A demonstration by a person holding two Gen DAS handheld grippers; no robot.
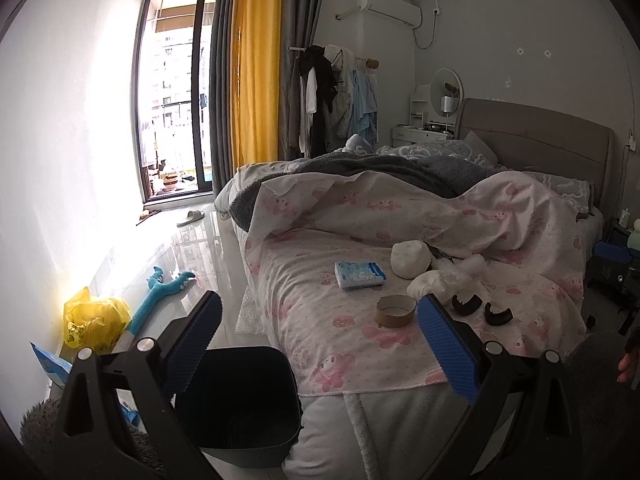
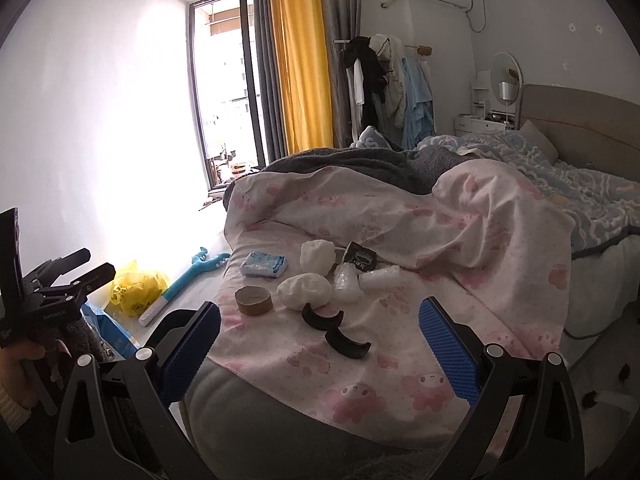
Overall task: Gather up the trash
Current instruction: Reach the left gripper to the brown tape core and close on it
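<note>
Trash on the pink bed cover [image 2: 400, 360], both tools spread apart, nothing gripped.
Cardboard tape ring [image 2: 253, 300], two white wads [image 2: 305, 291], two black curved pieces [image 2: 347, 346], blue tissue pack [image 2: 264, 264] clustered near bed's foot end. Black bin [image 1: 240, 400] on floor beside bed, under left tool [image 1: 318, 344]. Right tool [image 2: 320, 350] hangs over bed edge.

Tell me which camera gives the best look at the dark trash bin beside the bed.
The left wrist view. The trash bin sits on the floor at the foot of the bed, its open mouth and dark inside visible between the left claw fingers. The right wrist view shows at most a dark curved edge behind that claw's left finger; I cannot confirm it.
</note>
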